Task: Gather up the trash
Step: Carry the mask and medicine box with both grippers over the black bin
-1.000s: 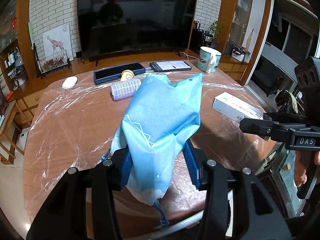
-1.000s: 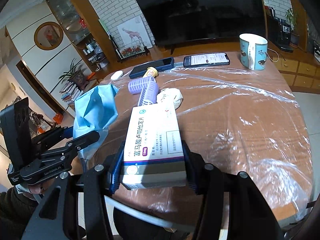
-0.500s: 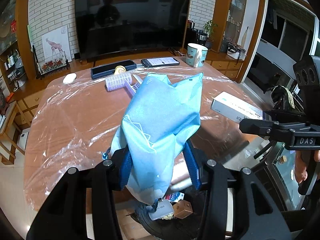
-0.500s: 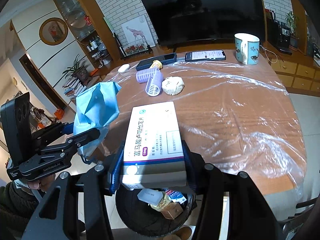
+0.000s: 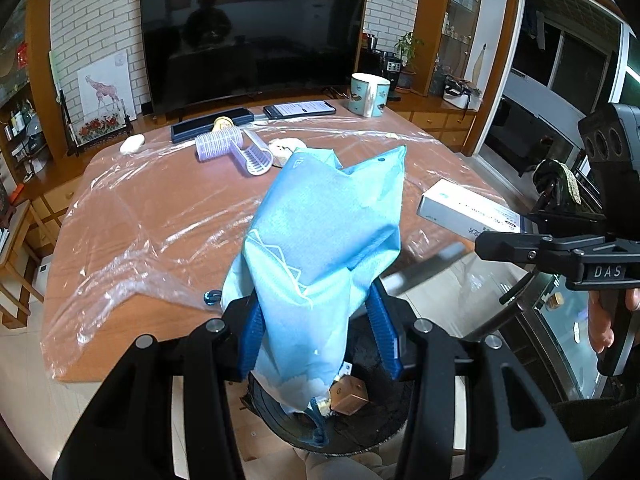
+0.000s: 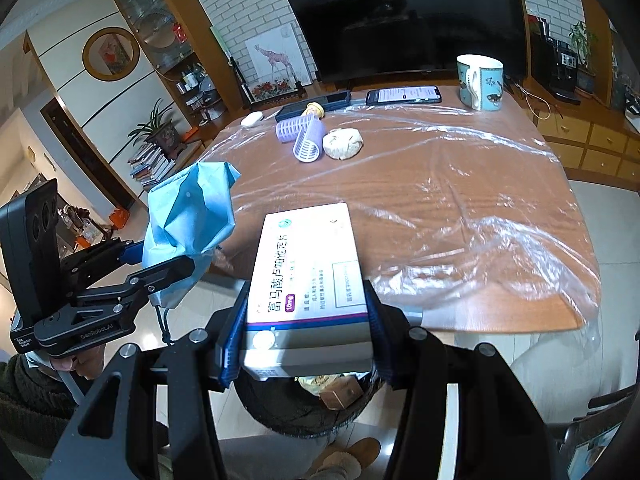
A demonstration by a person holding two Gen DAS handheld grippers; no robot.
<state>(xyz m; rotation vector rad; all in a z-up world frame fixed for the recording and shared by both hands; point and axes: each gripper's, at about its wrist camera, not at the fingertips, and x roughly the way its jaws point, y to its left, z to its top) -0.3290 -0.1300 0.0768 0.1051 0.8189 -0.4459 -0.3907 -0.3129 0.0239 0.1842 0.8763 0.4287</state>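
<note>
Black bin (image 6: 304,412) contains a brown carton (image 6: 340,394) and scraps. Left gripper (image 5: 316,332) clamps blue bag (image 5: 324,248); right gripper (image 6: 306,344) clamps medicine box (image 6: 308,276).

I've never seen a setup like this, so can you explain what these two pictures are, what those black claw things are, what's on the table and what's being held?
No robot here: a person holds a hand-operated claw in each hand, each with a fisheye camera looking along its fingers. One picture is from the left claw, shut on a crumpled blue bag. The other is from the right claw, shut on a white medicine box. Each view also shows the other claw from the side. Both hang over a black trash bin beside the table, which is covered in clear plastic film. On it lie two purple hair rollers, a mug, two phones and a few small items.
</note>
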